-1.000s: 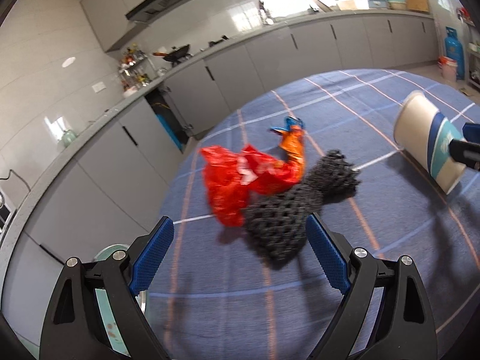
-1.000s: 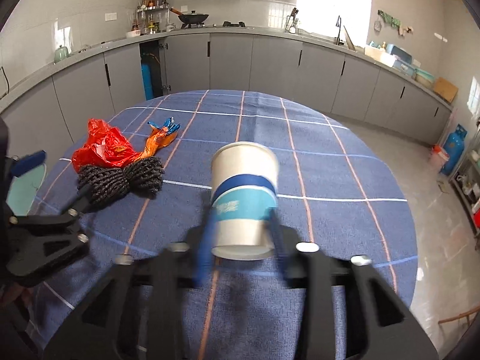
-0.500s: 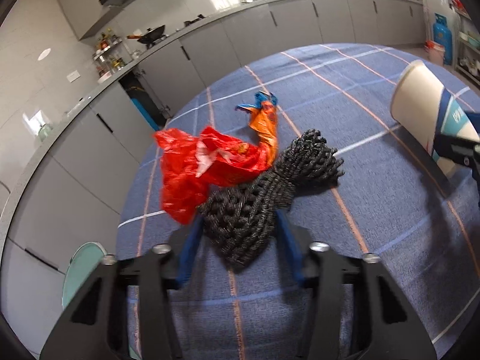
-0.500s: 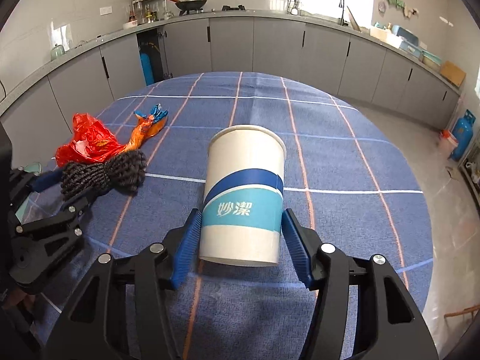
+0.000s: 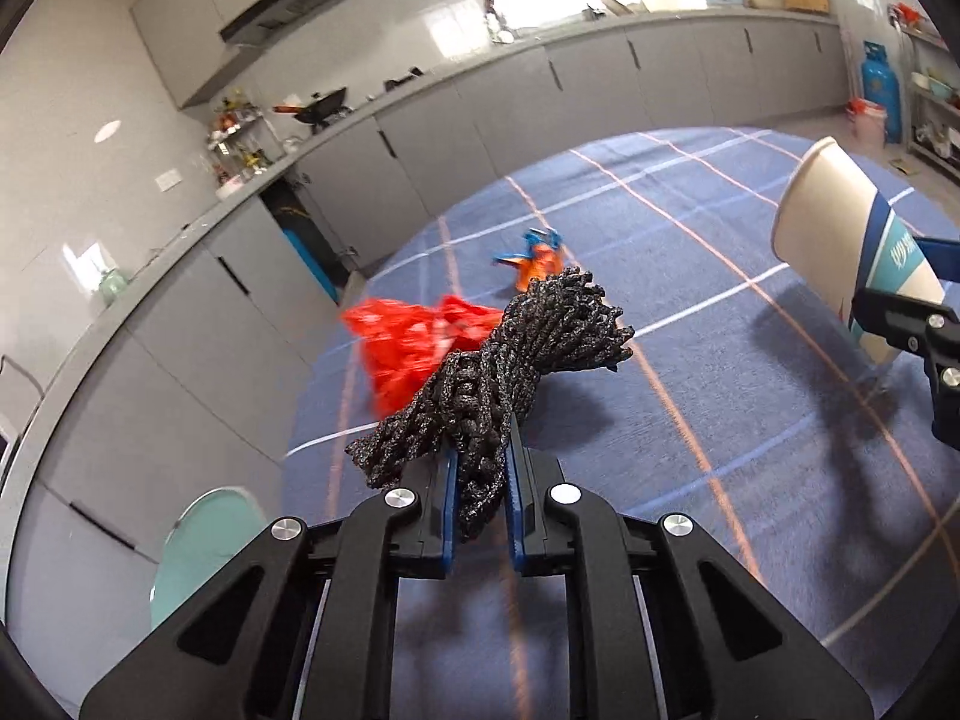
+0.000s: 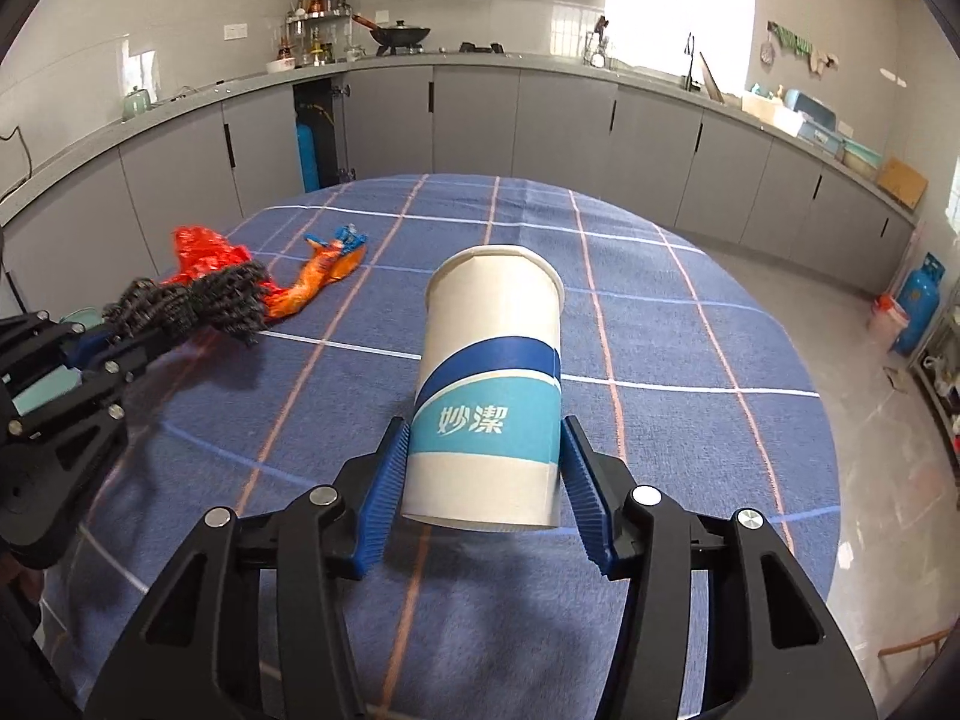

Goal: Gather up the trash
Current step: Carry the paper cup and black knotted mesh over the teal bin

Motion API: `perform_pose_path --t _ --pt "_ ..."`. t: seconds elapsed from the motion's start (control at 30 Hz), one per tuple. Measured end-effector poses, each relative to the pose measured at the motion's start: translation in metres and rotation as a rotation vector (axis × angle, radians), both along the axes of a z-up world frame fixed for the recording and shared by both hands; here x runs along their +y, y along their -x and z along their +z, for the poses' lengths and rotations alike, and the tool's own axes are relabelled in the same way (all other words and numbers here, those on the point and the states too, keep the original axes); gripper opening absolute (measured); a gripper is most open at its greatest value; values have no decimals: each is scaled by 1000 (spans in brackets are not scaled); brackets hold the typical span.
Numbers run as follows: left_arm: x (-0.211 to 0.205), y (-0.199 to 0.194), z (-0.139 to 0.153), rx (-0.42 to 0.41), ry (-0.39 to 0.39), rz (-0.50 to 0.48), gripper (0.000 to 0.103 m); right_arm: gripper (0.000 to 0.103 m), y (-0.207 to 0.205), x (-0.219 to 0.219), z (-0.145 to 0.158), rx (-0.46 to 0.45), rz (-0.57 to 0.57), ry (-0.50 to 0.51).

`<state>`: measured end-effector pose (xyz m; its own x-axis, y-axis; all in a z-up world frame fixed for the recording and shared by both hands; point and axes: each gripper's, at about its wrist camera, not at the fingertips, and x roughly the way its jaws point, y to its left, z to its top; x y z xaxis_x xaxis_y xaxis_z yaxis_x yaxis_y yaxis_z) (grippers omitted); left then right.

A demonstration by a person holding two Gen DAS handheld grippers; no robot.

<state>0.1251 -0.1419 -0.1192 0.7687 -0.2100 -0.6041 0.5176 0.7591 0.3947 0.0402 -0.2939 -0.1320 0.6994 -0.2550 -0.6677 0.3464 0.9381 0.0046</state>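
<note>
A black mesh bundle (image 5: pixel 540 330) hangs just above the blue checked tablecloth (image 5: pixel 690 420). My left gripper (image 5: pixel 480 468) is closing its jaws on the bundle's near end, and the pads press into it. Behind it a red plastic bag (image 5: pixel 408 342) and an orange and blue wrapper (image 5: pixel 537 255) lie on the cloth. My right gripper (image 6: pixel 485 429) is closing its jaws on a white and blue paper cup (image 6: pixel 492 384), held tilted with its mouth away from me. From the right wrist, the mesh bundle (image 6: pixel 204 300) and the left gripper (image 6: pixel 114 342) show at the left.
A pale green round seat (image 5: pixel 204 540) stands off the table's left edge. Grey kitchen cabinets (image 6: pixel 540 120) run along the walls behind the round table. A blue gas cylinder (image 6: pixel 918 312) stands on the floor at the right.
The left jaws went from wide open to closed on the mesh bundle, which has lifted off the cloth and away from the red bag. The right gripper keeps the cup.
</note>
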Motion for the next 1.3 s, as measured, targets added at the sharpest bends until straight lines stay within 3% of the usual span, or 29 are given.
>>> perform_pose_path --t 0.67,1.3 --pt "73 11 25 -85 31 148 14 51 -5 68 19 -33 130 71" --pt "153 -13 35 -118 38 344 14 52 -32 138 29 -80 293 123"
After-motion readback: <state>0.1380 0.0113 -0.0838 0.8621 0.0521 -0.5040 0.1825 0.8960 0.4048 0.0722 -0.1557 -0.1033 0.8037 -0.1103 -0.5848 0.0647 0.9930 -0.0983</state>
